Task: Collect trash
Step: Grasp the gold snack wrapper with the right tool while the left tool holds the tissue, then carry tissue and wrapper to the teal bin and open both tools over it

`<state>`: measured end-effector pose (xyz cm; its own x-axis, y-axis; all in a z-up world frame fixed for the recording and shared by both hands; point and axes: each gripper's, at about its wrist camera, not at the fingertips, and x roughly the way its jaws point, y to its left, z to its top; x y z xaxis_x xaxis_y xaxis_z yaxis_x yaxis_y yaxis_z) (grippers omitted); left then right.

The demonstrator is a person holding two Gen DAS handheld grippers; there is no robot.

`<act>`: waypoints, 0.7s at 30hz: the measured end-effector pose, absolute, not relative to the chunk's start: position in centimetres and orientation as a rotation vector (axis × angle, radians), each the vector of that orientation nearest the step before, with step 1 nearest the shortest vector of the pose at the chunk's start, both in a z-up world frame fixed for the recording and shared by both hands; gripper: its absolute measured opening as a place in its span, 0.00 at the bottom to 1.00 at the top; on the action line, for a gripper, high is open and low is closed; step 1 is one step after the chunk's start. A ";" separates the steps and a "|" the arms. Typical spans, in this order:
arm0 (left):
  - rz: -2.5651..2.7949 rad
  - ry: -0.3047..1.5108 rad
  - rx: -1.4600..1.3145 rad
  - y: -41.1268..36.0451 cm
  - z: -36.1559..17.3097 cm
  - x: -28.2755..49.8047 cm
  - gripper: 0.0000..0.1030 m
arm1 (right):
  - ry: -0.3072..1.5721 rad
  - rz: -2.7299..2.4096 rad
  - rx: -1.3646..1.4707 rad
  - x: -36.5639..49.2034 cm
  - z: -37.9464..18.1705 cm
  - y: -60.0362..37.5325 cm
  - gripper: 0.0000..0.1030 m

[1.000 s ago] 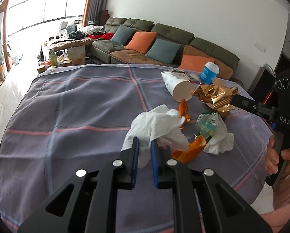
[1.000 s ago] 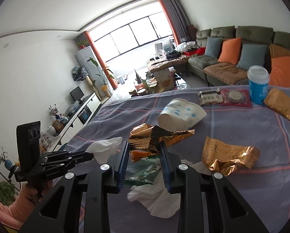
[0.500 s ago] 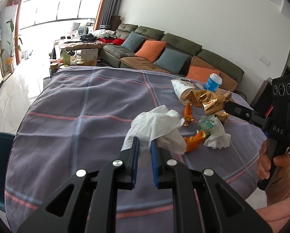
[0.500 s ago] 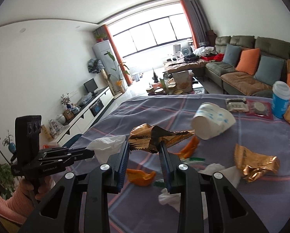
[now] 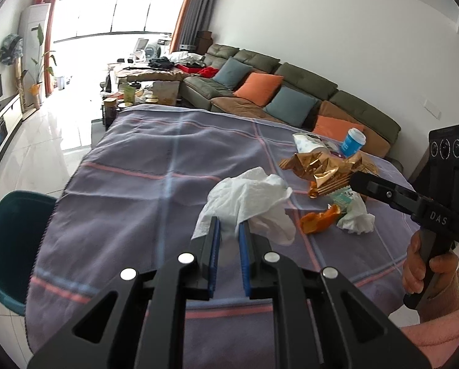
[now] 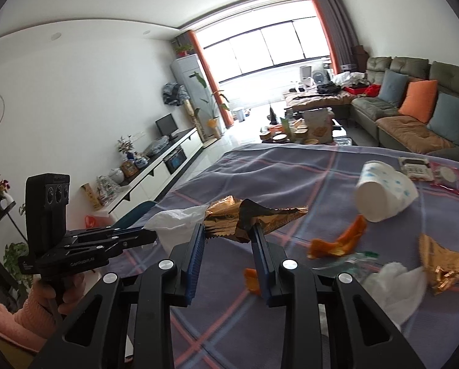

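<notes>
Two grippers are up over the table, each pinching one piece of trash. The left gripper (image 5: 229, 230) has its blue pads pressed on a crumpled white tissue (image 5: 251, 196), which bunches up just past the fingertips, lifted off the cloth. The right gripper (image 6: 228, 233) clamps a gold foil wrapper (image 6: 254, 215) that sticks out between and ahead of its fingers, above the purple plaid tablecloth (image 5: 155, 160). On the cloth below lie two pieces of orange peel (image 6: 337, 243), a second white tissue (image 6: 395, 286) with a green-printed wrapper (image 6: 352, 258) beside it, and a second gold wrapper (image 6: 445, 264). Beyond these one paper cup (image 6: 383, 193) lies tipped on its side, and farther still one blue cup (image 5: 352, 143) stands upright. A dark green bin (image 5: 5, 246) sits off the table's left edge.
</notes>
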<state>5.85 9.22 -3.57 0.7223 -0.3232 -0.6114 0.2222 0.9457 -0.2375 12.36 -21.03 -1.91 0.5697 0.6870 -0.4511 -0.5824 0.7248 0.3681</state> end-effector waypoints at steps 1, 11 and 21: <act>-0.294 0.701 -0.157 9.6 -3.5 5.7 0.13 | 0.610 0.762 0.186 12.4 -1.9 -20.8 0.30; -0.199 0.684 -0.214 13.4 -3.5 3.9 0.13 | 0.611 0.861 0.158 12.2 -1.5 -17.0 0.30; -0.087 0.658 -0.241 17.3 -3.0 2.2 0.13 | 0.631 0.979 0.127 12.4 -1.4 -12.7 0.31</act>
<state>2.24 17.31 -3.04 0.7890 -0.1557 -0.5943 0.0035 0.9685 -0.2490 12.41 -12.71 -1.38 0.3958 0.8055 -0.4410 -0.7339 0.5661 0.3753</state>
